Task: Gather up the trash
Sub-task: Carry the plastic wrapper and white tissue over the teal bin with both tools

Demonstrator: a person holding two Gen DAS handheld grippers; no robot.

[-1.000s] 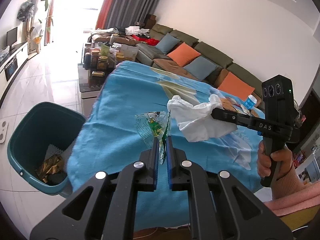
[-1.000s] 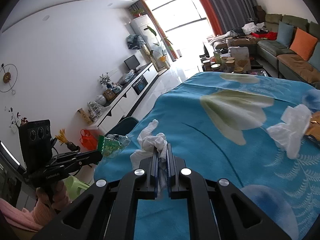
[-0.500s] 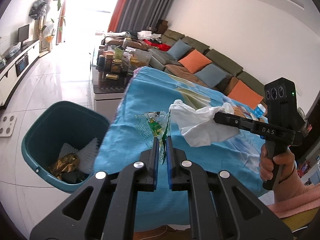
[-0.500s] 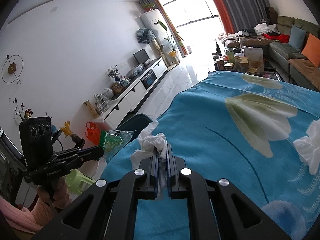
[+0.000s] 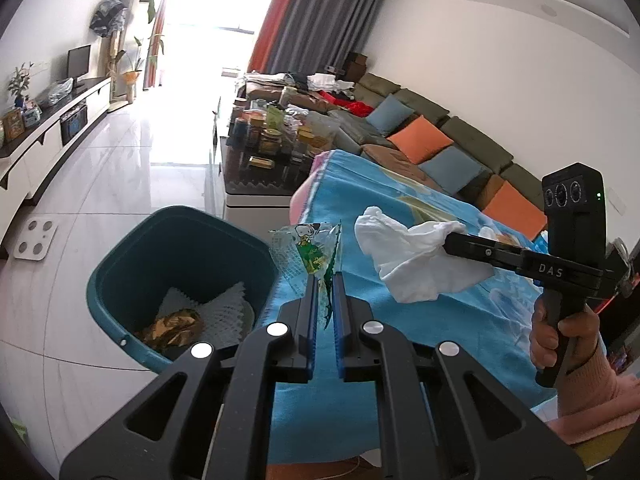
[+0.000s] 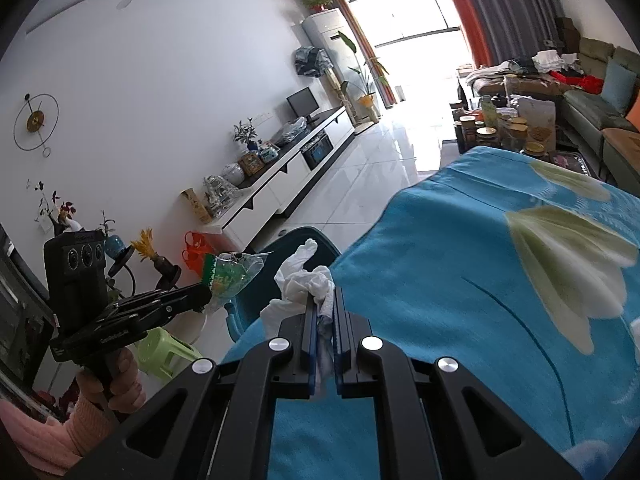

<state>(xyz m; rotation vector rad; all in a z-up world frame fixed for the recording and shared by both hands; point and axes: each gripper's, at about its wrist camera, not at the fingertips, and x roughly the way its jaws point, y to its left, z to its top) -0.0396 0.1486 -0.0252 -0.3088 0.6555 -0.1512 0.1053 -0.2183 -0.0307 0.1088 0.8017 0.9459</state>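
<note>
The left gripper pinched a clear snack wrapper and the right gripper a crumpled tissue — both near the teal bin, neither dropped. Gold foil, probably, already lay inside.

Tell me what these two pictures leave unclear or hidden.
- Bin: left view shows foam net and gold wrapper; anything beneath is covered. Right view: tissue and cloth hide most of it.
- Wrapper: print too small to read in either view.
- Tissue: its pinched part is hidden between the right gripper's fingers.
- Table under the cloth: fully covered.
</note>
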